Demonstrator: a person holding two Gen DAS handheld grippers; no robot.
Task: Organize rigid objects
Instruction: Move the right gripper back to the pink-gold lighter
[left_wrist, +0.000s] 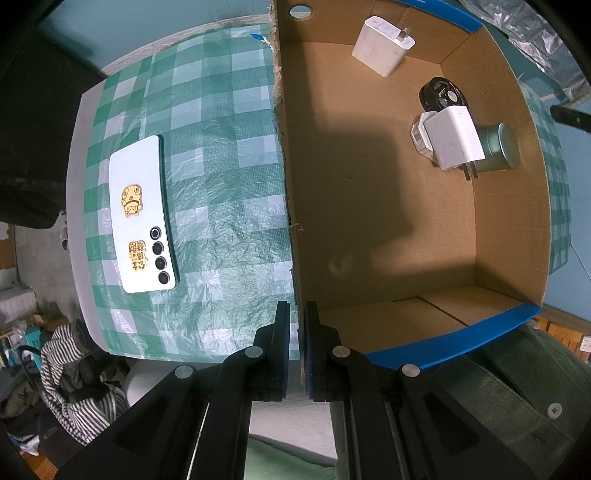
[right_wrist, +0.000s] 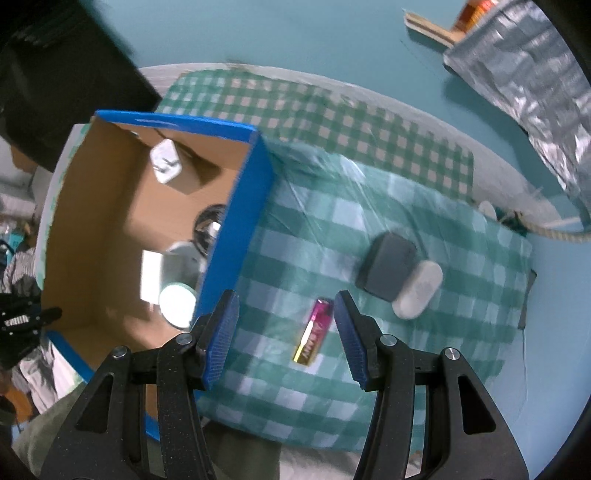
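Observation:
My left gripper (left_wrist: 297, 306) is shut on the torn left wall of the cardboard box (left_wrist: 284, 155). Inside the box lie a white charger (left_wrist: 384, 44), a black round item (left_wrist: 441, 94), a second white plug (left_wrist: 454, 136) and a green tin (left_wrist: 498, 147). A white phone (left_wrist: 142, 214) lies face down on the checked cloth left of the box. My right gripper (right_wrist: 286, 295) is open above the cloth, just right of the box's blue wall (right_wrist: 236, 221). A pink and gold battery-like stick (right_wrist: 314, 332) lies on the cloth below, close to the right finger and untouched.
A dark grey block (right_wrist: 388, 266) and a white oval case (right_wrist: 417, 290) lie together on the cloth, right of the stick. A silver foil bag (right_wrist: 535, 92) and a rope (right_wrist: 554, 232) lie past the table's far edge. Striped fabric (left_wrist: 74, 369) sits below the table.

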